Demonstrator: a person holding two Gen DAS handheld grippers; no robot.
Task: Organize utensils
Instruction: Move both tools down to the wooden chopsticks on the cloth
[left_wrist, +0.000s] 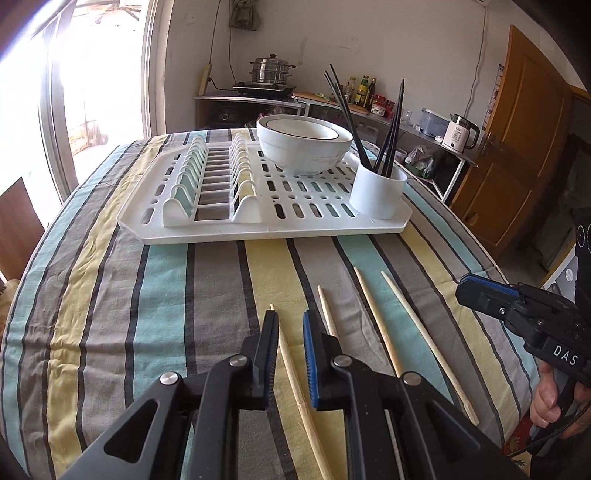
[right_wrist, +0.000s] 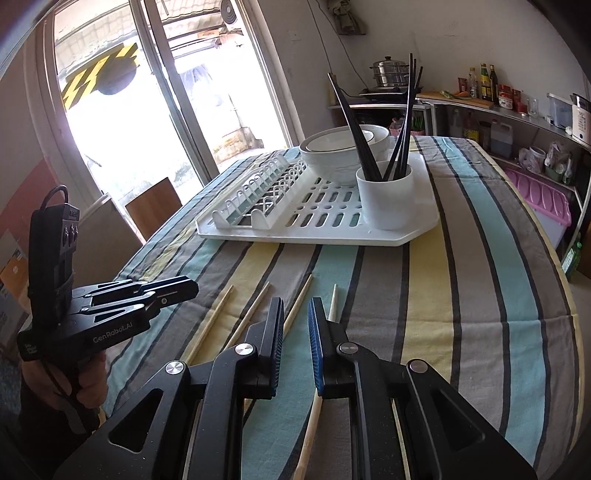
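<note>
Pale wooden chopsticks (left_wrist: 373, 317) lie side by side on the striped cloth of the desk (left_wrist: 147, 295), just under and ahead of both grippers. The left gripper (left_wrist: 290, 321) hovers over the leftmost stick, its jaws slightly spread and pinching nothing. The right gripper (right_wrist: 296, 314) hangs above the rightmost stick, jaws likewise a little apart and empty. Farther ahead stands a white drying rack (left_wrist: 258, 221) carrying stacked bowls (left_wrist: 303, 147) and a white cup (left_wrist: 376, 192) of black chopsticks (left_wrist: 391, 140).
</note>
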